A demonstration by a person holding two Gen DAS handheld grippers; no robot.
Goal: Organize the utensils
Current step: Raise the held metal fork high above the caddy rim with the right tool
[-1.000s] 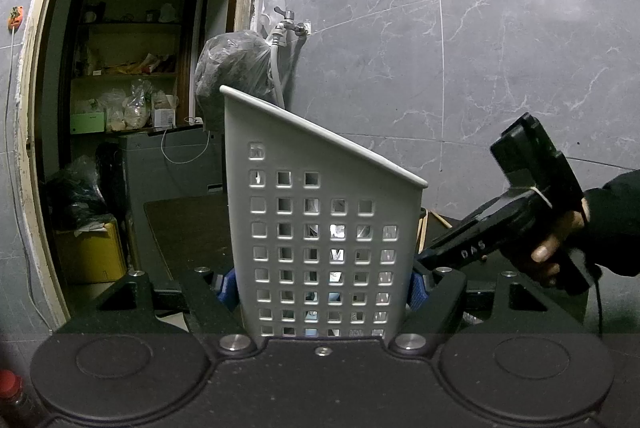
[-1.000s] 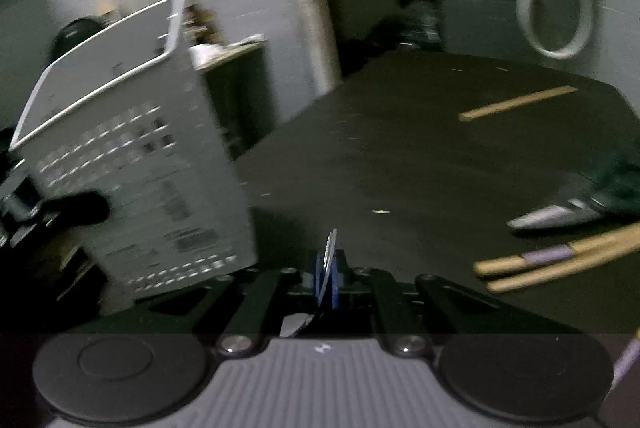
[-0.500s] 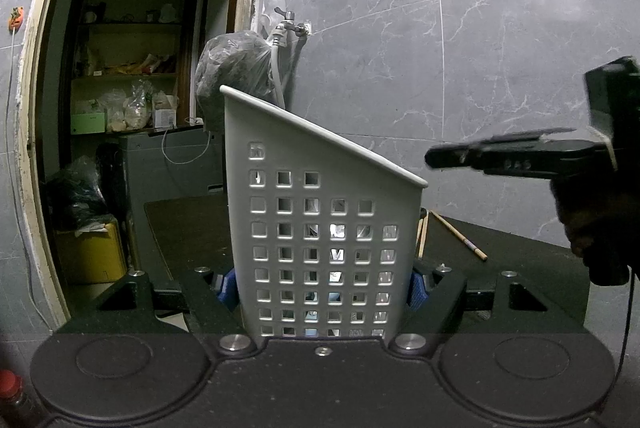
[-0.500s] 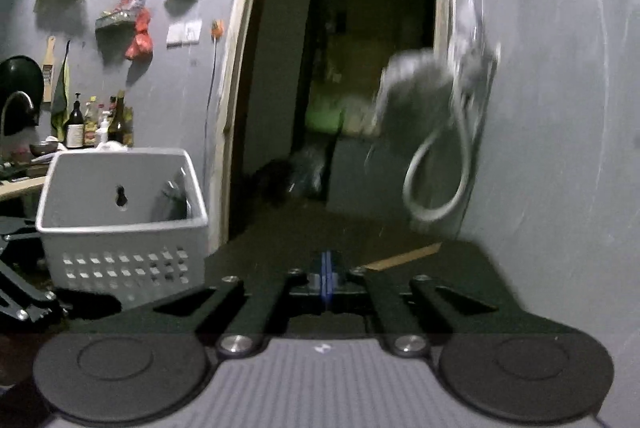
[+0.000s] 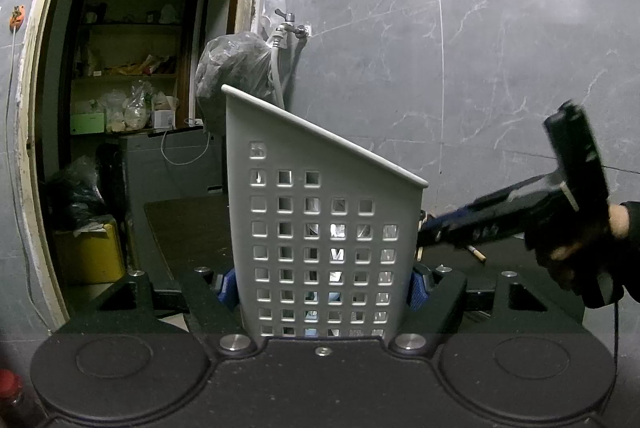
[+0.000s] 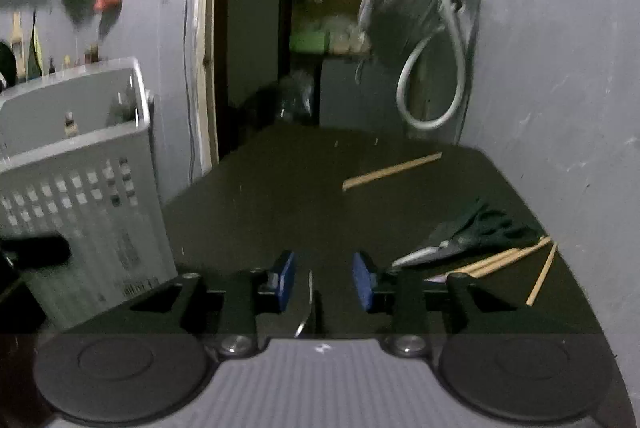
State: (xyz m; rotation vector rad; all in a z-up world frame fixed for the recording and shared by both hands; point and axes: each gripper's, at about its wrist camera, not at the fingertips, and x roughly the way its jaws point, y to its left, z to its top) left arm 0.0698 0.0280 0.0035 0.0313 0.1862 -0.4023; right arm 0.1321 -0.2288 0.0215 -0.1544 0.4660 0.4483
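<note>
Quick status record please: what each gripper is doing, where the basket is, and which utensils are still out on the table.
left gripper: shut on the white perforated basket, holding it upright
right gripper: jaws apart, just been opening; a thin metal utensil between the pads, not pressed
table: dark, beside a grey wall
utensils still out: lone chopstick far side; several chopsticks and a dark-handled tool by the wall
basket contents: unclear

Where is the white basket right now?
The white basket stands on the dark table, squeezed between the left gripper's blue fingers. In the right wrist view it is at the far left, near the doorway.
</note>
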